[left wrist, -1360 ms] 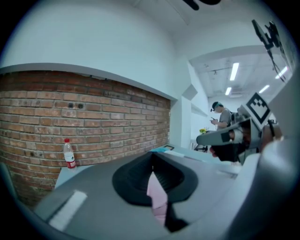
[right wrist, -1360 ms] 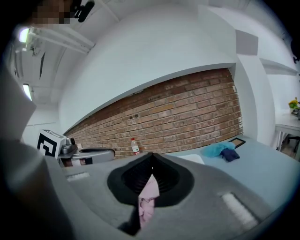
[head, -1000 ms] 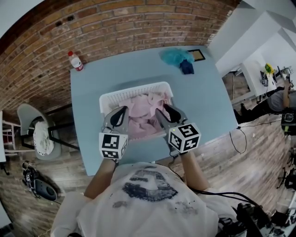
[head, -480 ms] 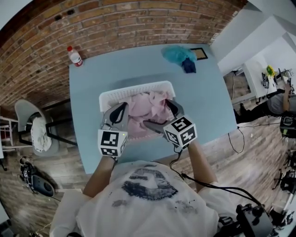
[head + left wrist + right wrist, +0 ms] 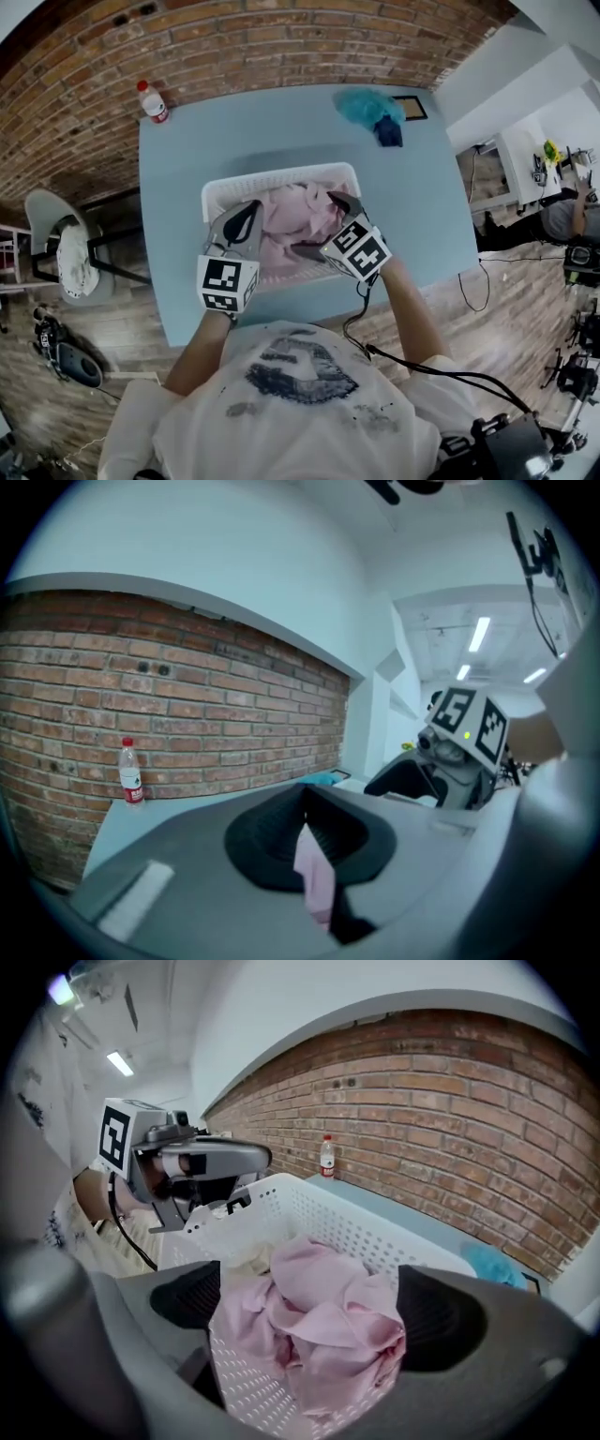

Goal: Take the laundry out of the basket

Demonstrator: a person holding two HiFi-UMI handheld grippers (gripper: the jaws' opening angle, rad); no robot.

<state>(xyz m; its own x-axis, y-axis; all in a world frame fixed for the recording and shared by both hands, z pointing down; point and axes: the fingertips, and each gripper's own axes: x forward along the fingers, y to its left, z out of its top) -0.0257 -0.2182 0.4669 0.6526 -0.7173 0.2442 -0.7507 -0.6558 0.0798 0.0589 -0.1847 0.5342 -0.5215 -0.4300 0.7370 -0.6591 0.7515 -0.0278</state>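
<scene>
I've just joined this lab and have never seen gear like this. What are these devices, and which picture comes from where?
No robot here: a person holds a hand-held gripper in each hand. The head view looks down from the person's head; the other two cameras each ride on one. On the blue table stand a white basket of pink laundry, a bottle and a teal cloth. The left hand-held gripper is shut on a fold of pink laundry. The right hand-held gripper has jaws that have just been opening; laundry shows between them, ungripped.
</scene>
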